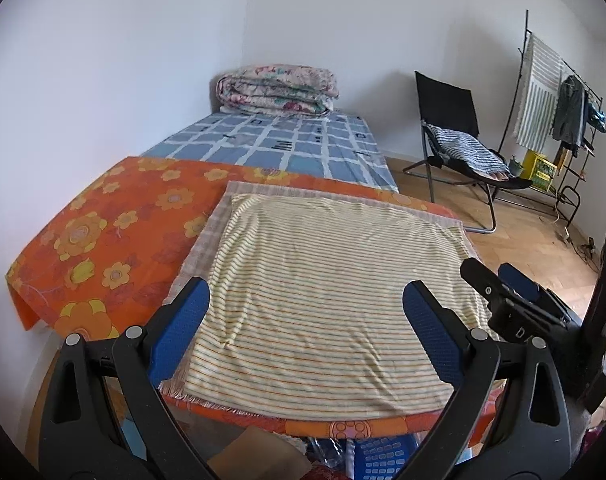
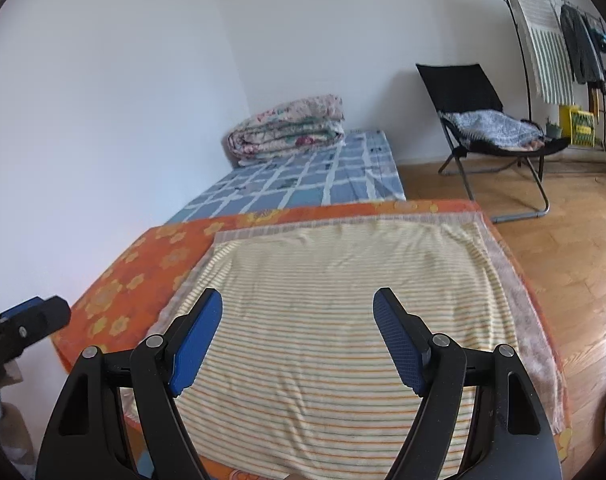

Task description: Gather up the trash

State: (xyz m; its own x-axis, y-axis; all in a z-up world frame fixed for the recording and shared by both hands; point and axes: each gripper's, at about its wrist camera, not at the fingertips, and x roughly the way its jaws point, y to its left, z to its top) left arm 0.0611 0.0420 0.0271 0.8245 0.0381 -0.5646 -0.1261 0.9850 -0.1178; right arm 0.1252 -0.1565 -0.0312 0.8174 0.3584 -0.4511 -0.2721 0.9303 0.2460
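Note:
My left gripper [image 1: 305, 294] is open, its blue pads spread wide above a yellow striped towel [image 1: 323, 292] with nothing between them. My right gripper [image 2: 299, 304] is open too and hovers over the same striped towel [image 2: 335, 320], holding nothing. The right gripper [image 1: 503, 284] also shows at the right side of the left wrist view, and the left gripper's tip [image 2: 27, 320] juts in at the left of the right wrist view. The towel lies on an orange flowered cloth [image 1: 103, 240] covering a table. No loose trash lies on the towel. Under the table's near edge a blue plastic basket [image 1: 379, 456] and brown paper [image 1: 259, 452] show partly.
Beyond the table lies a low bed with a blue checked sheet [image 1: 287, 140] and a folded floral quilt [image 1: 279, 88]. A black folding chair [image 1: 455, 128] with a striped cushion stands on the wooden floor [image 2: 563, 248]. A clothes rack [image 1: 559, 100] and a yellow crate [image 1: 539, 170] stand at far right.

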